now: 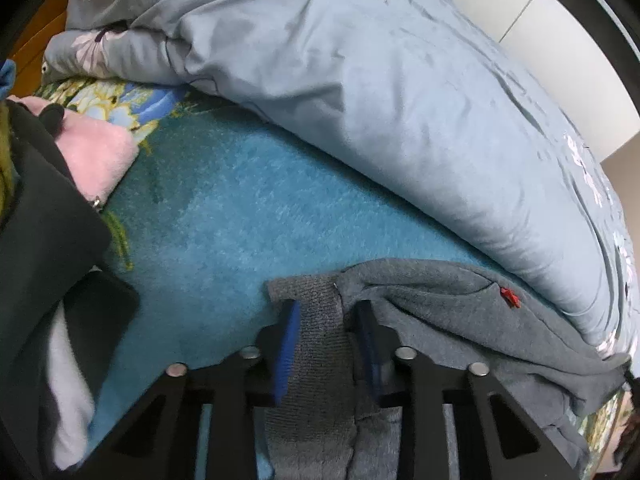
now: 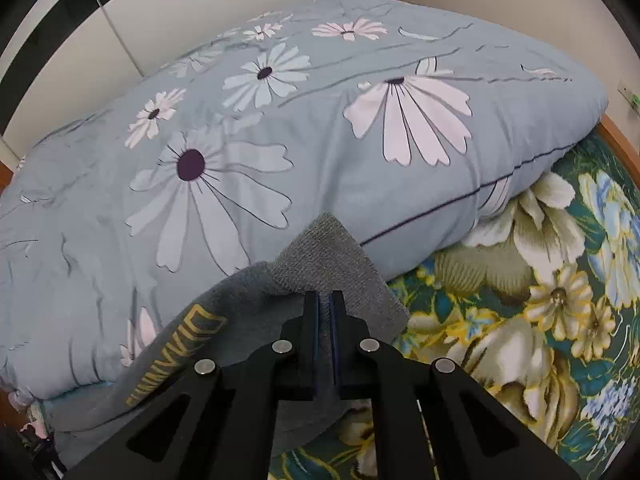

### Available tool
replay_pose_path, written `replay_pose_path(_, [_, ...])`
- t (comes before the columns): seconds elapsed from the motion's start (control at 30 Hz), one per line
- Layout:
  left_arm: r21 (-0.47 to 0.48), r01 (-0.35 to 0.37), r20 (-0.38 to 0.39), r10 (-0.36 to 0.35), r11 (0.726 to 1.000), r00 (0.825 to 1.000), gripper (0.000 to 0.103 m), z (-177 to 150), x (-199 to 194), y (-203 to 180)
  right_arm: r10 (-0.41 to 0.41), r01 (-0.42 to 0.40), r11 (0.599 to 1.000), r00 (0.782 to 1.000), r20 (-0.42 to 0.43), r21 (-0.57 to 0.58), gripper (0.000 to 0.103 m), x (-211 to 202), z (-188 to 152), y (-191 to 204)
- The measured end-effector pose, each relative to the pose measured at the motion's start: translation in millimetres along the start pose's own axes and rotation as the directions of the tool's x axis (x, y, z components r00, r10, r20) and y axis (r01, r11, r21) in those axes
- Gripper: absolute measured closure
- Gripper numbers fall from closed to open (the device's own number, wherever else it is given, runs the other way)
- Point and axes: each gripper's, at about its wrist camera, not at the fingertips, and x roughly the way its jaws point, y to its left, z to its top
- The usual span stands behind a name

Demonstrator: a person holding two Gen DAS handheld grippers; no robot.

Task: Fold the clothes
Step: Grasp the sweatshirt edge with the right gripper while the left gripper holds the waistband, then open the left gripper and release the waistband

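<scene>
My left claw (image 1: 329, 320) stands spread, its blue pads on either side of a ribbed cuff of the grey sweatshirt (image 1: 460, 312) — the knit band runs up between the fingers, but the pads do not look pressed into it. The sweatshirt is a soft, fleecy mid-grey, thick and rumpled, with a small red tag (image 1: 510, 297) near a seam. It lies on the bed, on the teal plush blanket (image 1: 240, 220), with its far edge pushed up against the pale blue duvet (image 1: 360, 100) that is heaped along the back.

My right claw (image 2: 325, 312) is pressed together, pinching another ribbed edge of the grey sweatshirt (image 2: 248, 312). The rib stands up past the fingertips in a tilted flap, touching the duvet behind it. To the left of the fingers the cloth drapes down and shows gold outlined lettering (image 2: 172, 356) running along it — I cannot read it whole. From this side the duvet (image 2: 280, 140) shows big white and light blue daisies with dark centres, and the blanket (image 2: 520, 300) to the right is printed with cream and yellow flowers on green.

At the left edge of my left view lie a pink fleecy garment (image 1: 100, 156) and a dark garment (image 1: 44, 216) over it.
</scene>
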Motion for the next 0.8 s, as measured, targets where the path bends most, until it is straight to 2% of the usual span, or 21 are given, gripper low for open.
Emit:
replay_pose_path(0.03, [-0.003,0.012,0.024,-0.012,1.000,1.000,0.085,0.8,-4.5,-0.8,0.007,-0.007,1.000,1.000,0.007,-0.004,0.098,-3.6,1.2,1.1])
replay_pose_path(0.13, [-0.013,0.053,0.099,-0.052,0.999,0.994,0.087,3.9,-19.4,-3.5,0.030,-0.030,1.000,0.998,0.056,0.002,0.098,-20.4,10.2,2.0])
replay_pose_path(0.2, [-0.014,0.120,0.180,-0.115,0.993,0.977,0.087,17.3,-40.5,-9.3,0.031,-0.031,1.000,0.992,0.120,-0.001,0.098,-32.6,21.2,1.1])
replay_pose_path(0.23, [0.007,0.111,0.194,-0.110,0.994,0.975,0.087,24.4,-42.0,-14.6,0.019,-0.018,1.000,0.990,0.141,-0.002,0.098,-33.9,27.9,0.9])
replay_pose_path(0.3, [0.031,0.044,0.140,-0.048,0.999,0.989,0.086,41.5,-21.0,-26.6,-0.016,0.014,1.000,0.995,0.101,0.021,0.098,-16.8,37.2,2.0])
replay_pose_path(0.4, [0.000,0.007,0.084,-0.007,1.000,0.996,0.085,49.0,-0.6,-28.8,-0.051,0.050,0.998,0.999,0.018,0.047,0.098,12.3,44.9,6.3])
replay_pose_path(0.5, [-0.027,-0.028,0.029,0.028,0.999,0.999,0.082,56.2,18.3,-30.6,-0.073,0.073,0.997,0.997,0.011,-0.018,0.098,22.7,41.1,19.9])
replay_pose_path(0.6, [-0.036,-0.006,0.002,0.006,0.999,1.000,0.079,57.7,15.2,-26.8,-0.055,0.056,0.997,0.998,0.013,-0.050,0.098,22.8,41.3,20.4])
replay_pose_path(0.63, [-0.032,0.005,-0.007,-0.005,0.999,1.000,0.074,57.2,10.9,-24.5,-0.040,0.041,0.998,0.999,0.016,-0.047,0.096,19.8,41.1,18.5])
replay_pose_path(0.67, [-0.028,0.016,-0.017,-0.017,0.999,1.000,0.072,56.1,6.4,-22.6,-0.021,0.022,0.999,1.000,0.018,-0.043,0.092,16.1,40.8,16.0])
replay_pose_path(0.7, [-0.024,0.032,-0.024,-0.032,0.999,0.999,0.069,52.4,0.8,-21.5,0.002,-0.002,0.999,1.000,0.019,-0.037,0.074,11.4,40.2,12.8])
replay_pose_path(0.73, [-0.021,0.050,-0.029,-0.050,0.999,0.998,0.064,49.5,-5.9,-18.3,0.024,-0.024,0.999,1.000,0.020,-0.034,0.044,5.9,38.9,9.9])
replay_pose_path(0.77, [-0.020,0.062,-0.029,-0.063,0.998,0.998,0.060,45.3,-14.6,-14.2,0.044,-0.043,0.998,0.999,0.022,-0.035,0.035,-0.9,36.5,7.5])
replay_pose_path(0.8, [-0.020,0.064,-0.018,-0.065,0.998,0.998,0.053,38.2,-24.8,-9.7,0.057,-0.056,0.998,0.998,0.030,-0.041,0.034,-9.3,33.0,5.1])
